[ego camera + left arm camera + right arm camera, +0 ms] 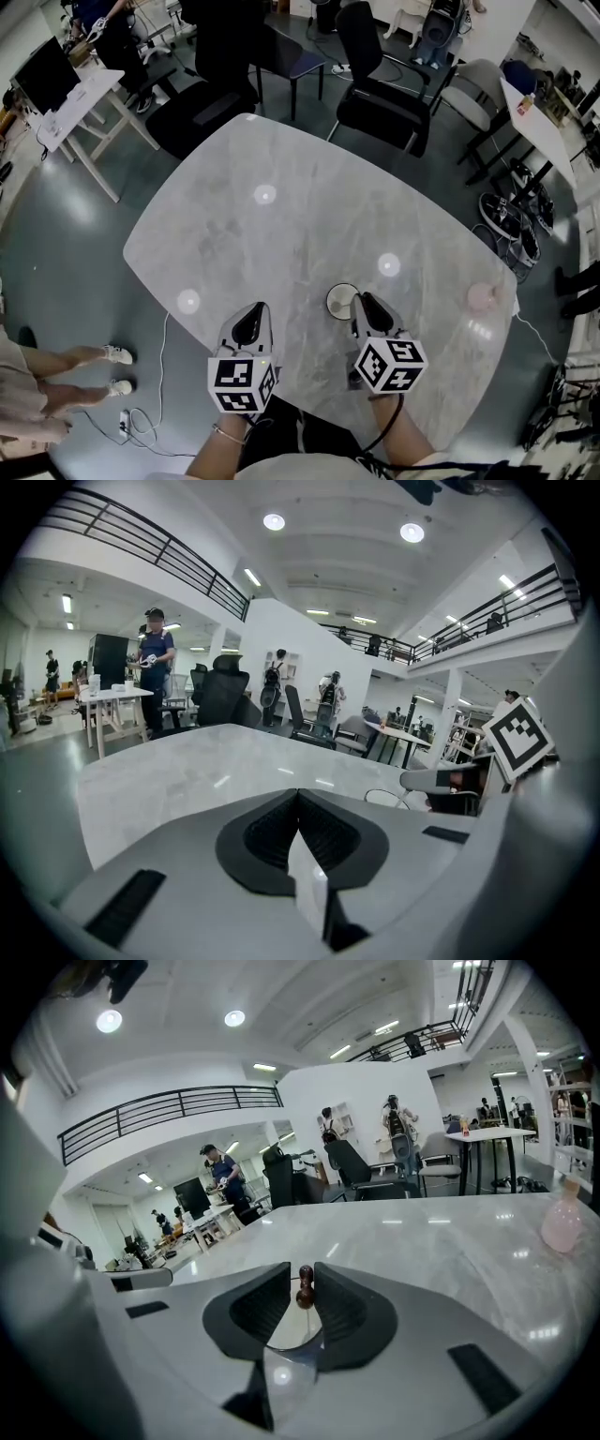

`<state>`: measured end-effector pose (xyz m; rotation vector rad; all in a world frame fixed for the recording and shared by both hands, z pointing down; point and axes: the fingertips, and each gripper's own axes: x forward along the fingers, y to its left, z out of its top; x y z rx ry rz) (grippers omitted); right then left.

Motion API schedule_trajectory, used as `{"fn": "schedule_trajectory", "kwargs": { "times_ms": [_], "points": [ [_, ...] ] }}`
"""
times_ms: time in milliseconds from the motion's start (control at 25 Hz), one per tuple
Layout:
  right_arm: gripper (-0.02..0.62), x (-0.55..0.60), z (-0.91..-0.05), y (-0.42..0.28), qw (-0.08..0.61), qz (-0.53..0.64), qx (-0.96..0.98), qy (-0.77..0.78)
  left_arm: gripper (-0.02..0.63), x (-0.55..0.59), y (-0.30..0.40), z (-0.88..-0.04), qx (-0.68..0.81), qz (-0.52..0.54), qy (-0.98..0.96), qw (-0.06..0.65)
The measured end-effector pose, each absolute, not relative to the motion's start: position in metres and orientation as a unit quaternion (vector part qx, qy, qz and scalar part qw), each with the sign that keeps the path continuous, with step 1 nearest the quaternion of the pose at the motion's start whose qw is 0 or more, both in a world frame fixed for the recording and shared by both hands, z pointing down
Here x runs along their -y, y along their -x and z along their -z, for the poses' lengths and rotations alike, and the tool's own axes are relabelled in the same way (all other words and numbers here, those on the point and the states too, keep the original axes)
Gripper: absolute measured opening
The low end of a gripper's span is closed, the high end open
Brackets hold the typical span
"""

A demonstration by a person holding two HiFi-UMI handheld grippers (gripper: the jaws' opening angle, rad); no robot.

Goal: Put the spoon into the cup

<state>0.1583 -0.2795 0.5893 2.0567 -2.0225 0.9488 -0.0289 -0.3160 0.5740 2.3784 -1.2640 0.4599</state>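
Right gripper (362, 307) at cup (337, 302) rim, pinching spoon (306, 1290); left gripper (251, 321) jaws pressed together

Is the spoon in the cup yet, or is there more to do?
Almost. The pick-up looks done: the right gripper pinches the spoon by its brown knobbed end. In hand: the spoon hangs right over the cup, whose rim shows just beneath the fingers. How deep the spoon sits is hidden. Left to do: let go and pull back. The left gripper is shut and empty.
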Motion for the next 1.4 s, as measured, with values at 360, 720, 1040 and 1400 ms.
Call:
{"fn": "schedule_trajectory", "kwargs": {
  "times_ms": [360,720,1040,1400],
  "points": [
    [0.115,0.275,-0.583,-0.172,0.041,-0.314,0.654,-0.687,0.018,0.318,0.017,-0.567,0.447,-0.159,-0.858,0.197],
    [0.115,0.267,-0.551,-0.209,0.039,-0.269,0.628,-0.729,0.018,0.326,0.003,-0.542,0.442,-0.139,-0.868,0.18],
    [0.073,0.252,-0.501,-0.254,0.042,-0.197,0.599,-0.775,0.018,0.337,-0.013,-0.497,0.441,-0.101,-0.88,0.147],
    [0.034,0.241,-0.463,-0.276,0.04,-0.152,0.585,-0.795,0.018,0.352,-0.032,-0.458,0.431,-0.069,-0.892,0.119]
  ]
}}
